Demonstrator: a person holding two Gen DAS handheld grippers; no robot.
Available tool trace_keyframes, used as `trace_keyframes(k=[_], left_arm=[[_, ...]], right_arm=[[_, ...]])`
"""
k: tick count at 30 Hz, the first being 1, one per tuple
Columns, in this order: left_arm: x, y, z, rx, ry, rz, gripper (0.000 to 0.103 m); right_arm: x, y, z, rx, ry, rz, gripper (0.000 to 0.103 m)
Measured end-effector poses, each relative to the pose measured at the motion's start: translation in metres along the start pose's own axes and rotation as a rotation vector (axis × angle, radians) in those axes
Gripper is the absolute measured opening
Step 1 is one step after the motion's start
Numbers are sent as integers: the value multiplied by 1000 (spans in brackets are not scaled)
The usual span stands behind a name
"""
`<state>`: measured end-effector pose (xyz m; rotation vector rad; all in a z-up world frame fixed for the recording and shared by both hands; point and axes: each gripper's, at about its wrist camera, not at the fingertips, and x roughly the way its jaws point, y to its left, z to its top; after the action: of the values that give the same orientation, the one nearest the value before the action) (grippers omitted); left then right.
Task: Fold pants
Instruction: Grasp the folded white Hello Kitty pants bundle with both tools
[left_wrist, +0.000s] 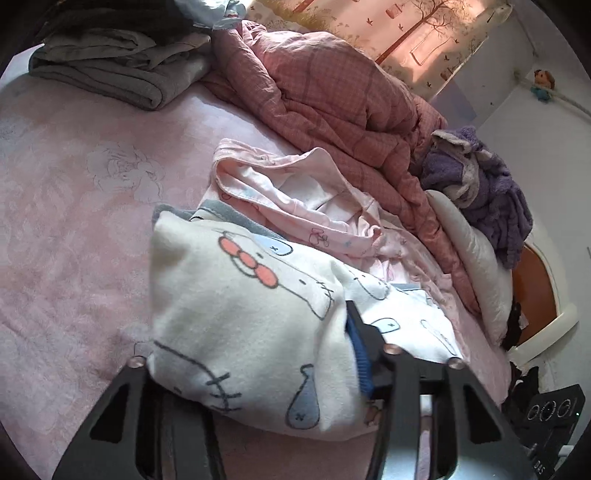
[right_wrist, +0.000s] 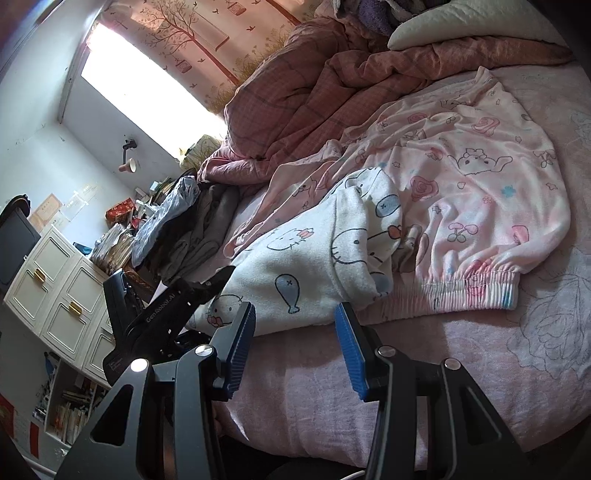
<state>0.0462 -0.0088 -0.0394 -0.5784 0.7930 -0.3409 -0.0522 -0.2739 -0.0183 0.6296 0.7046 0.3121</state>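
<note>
White pants with a cartoon cat print (left_wrist: 240, 314) lie bunched on the pink bed sheet (left_wrist: 66, 221). My left gripper (left_wrist: 258, 354) has the fabric between its jaws; only the right blue pad shows and the left fingertip is hidden under the cloth. In the right wrist view the same white pants (right_wrist: 314, 266) lie just beyond my right gripper (right_wrist: 295, 328), which is open and empty, jaws apart above the sheet (right_wrist: 480, 369). The left gripper (right_wrist: 207, 284) shows there at the pants' left edge.
A pink printed pyjama garment (right_wrist: 461, 177) lies beside and under the white pants, also in the left wrist view (left_wrist: 295, 199). A rumpled pink quilt (left_wrist: 332, 96), grey folded clothes (left_wrist: 110, 70), a purple fleece (left_wrist: 480, 184) and a pillow (left_wrist: 469, 251) ring the bed. White cabinets (right_wrist: 59, 295) stand off the bed's left.
</note>
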Motion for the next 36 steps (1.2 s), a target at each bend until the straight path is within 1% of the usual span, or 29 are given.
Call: trace_keyframes(k=[1, 2, 3, 6, 7, 9, 10, 12, 14, 16, 18, 20, 21, 23, 25, 27, 28, 30, 32, 34, 36], left_arm=[[-5, 0, -2, 3, -8, -6, 26], [-9, -2, -3, 17, -18, -6, 22], [-14, -6, -5, 36, -27, 1, 22], [-28, -16, -10, 58, -50, -1, 21], [-33, -19, -11, 57, -60, -11, 21], [-39, -23, -11, 55, -64, -32, 21], [-39, -25, -9, 49, -63, -29, 22], [-42, -25, -7, 22, -72, -37, 23], [-44, -23, -4, -1, -80, -34, 27], [-48, -19, -2, -17, -104, -23, 28], [-48, -12, -1, -39, -112, -31, 29], [-45, -6, 1, -75, -99, -57, 29], [-45, -3, 1, -92, -98, -68, 29], [-45, -2, 2, -96, -103, -82, 22], [-46, -5, 2, -83, -112, -101, 16], [-48, -8, 4, -74, -124, -116, 15], [-49, -9, 4, -77, -128, -126, 15], [-49, -10, 6, -80, -128, -141, 15], [-49, -8, 8, -88, -124, -145, 16], [-47, -5, 8, -102, -116, -145, 16], [-46, -1, 8, -113, -112, -145, 16]], right_arm=[[-2, 0, 0, -2, 1, 2, 47], [-3, 1, 0, -5, 4, 10, 47], [-4, 1, 0, -8, 10, 18, 47], [-1, 4, -2, -8, 46, 43, 47], [1, 6, -3, 0, 69, 76, 47], [9, 10, -9, 28, 135, 164, 51], [13, 12, -12, 47, 166, 210, 57], [24, 13, -20, 122, 226, 304, 59], [32, 16, -24, 161, 250, 336, 59], [38, 20, -25, 171, 246, 310, 59], [41, 21, -24, 187, 229, 290, 59], [48, 17, -21, 234, 222, 293, 65], [54, 13, -20, 275, 230, 302, 66], [66, 8, -18, 338, 257, 333, 66], [69, 11, -14, 350, 236, 338, 66], [68, 18, -8, 331, 216, 347, 66], [68, 21, -5, 326, 209, 334, 66], [73, 20, -5, 358, 210, 303, 66], [83, 14, -6, 415, 218, 307, 66], [85, 6, -7, 476, 181, 321, 66], [83, 4, -2, 468, 132, 311, 66]])
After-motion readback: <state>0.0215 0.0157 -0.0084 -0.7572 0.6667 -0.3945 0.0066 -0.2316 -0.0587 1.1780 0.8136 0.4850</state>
